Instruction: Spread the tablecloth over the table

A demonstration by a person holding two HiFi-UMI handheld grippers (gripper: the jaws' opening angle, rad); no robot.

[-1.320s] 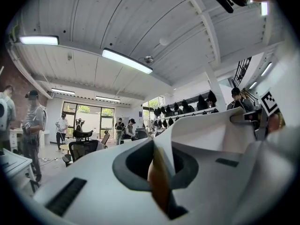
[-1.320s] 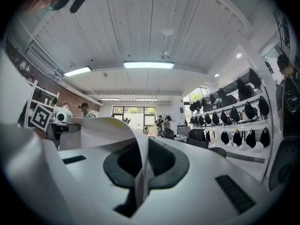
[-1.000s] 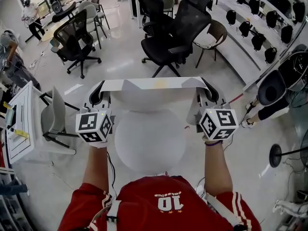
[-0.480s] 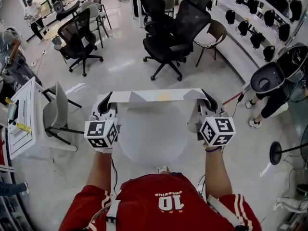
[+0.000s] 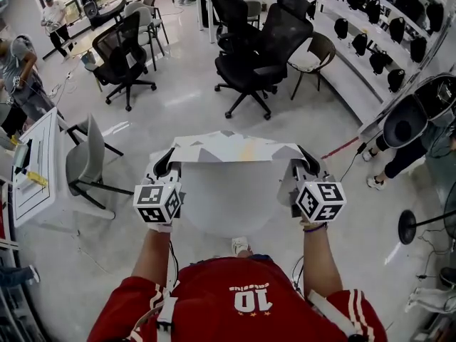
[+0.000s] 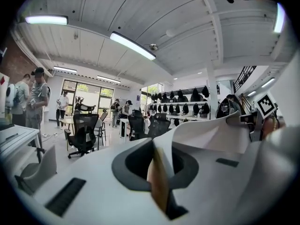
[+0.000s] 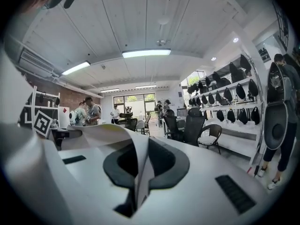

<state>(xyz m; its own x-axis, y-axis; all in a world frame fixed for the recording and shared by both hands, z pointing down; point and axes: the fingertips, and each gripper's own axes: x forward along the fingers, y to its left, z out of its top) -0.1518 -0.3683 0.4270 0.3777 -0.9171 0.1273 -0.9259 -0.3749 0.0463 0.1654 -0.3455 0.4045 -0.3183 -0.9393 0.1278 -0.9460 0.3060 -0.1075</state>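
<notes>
The white tablecloth (image 5: 235, 149) hangs stretched between my two grippers, and its top edge is folded and rumpled. It is over the far half of the round white table (image 5: 226, 209). My left gripper (image 5: 166, 165) is shut on the cloth's left corner, and the pinched cloth edge (image 6: 159, 184) shows between its jaws. My right gripper (image 5: 302, 165) is shut on the right corner, where a cloth fold (image 7: 140, 170) is clamped. Both grippers point about level, away from me. The cloth covers the table's far rim.
Black office chairs (image 5: 253, 52) stand beyond the table, and another one (image 5: 125, 48) stands at the far left. A grey chair (image 5: 84, 164) and a white desk (image 5: 34, 173) are at the left. A person (image 5: 410, 144) bends at the right near a shelf of black helmets (image 5: 385, 27).
Both grippers have come down and back toward me with the cloth in them. The cloth's top edge was flat and is now more rumpled.
</notes>
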